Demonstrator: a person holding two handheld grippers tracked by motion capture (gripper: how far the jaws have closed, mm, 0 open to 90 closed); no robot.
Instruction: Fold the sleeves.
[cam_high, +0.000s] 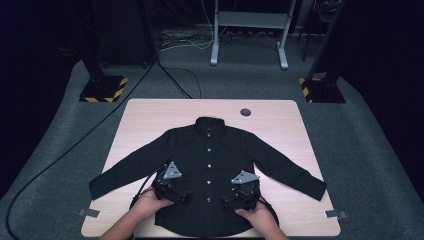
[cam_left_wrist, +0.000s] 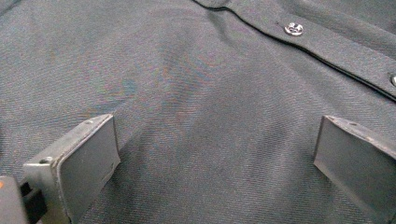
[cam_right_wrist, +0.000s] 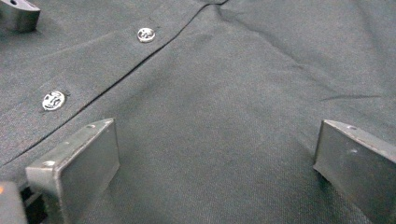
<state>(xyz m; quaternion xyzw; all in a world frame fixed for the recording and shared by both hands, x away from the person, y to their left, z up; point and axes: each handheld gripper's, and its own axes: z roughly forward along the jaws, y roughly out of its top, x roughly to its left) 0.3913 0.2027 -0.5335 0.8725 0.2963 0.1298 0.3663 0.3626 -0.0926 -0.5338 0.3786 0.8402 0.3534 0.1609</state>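
A black long-sleeved shirt (cam_high: 210, 150) lies flat and buttoned on the table, collar at the far side, sleeves spread out to both sides. My left gripper (cam_high: 170, 182) rests over the shirt's lower left front, jaws wide apart above bare cloth (cam_left_wrist: 210, 126), with the button placket (cam_left_wrist: 294, 29) running past at the upper right. Over the lower right front sits my right gripper (cam_high: 243, 187), open too, with fabric (cam_right_wrist: 219, 126) between its jaws and two silver buttons (cam_right_wrist: 53, 100) to its left. Neither gripper holds any cloth.
The light wooden table (cam_high: 280, 117) has a round grommet (cam_high: 245, 112) near its far edge and tape tabs (cam_high: 88, 213) at the near corners. Grey carpet, cables (cam_high: 75, 145) and stand bases (cam_high: 104, 89) surround it.
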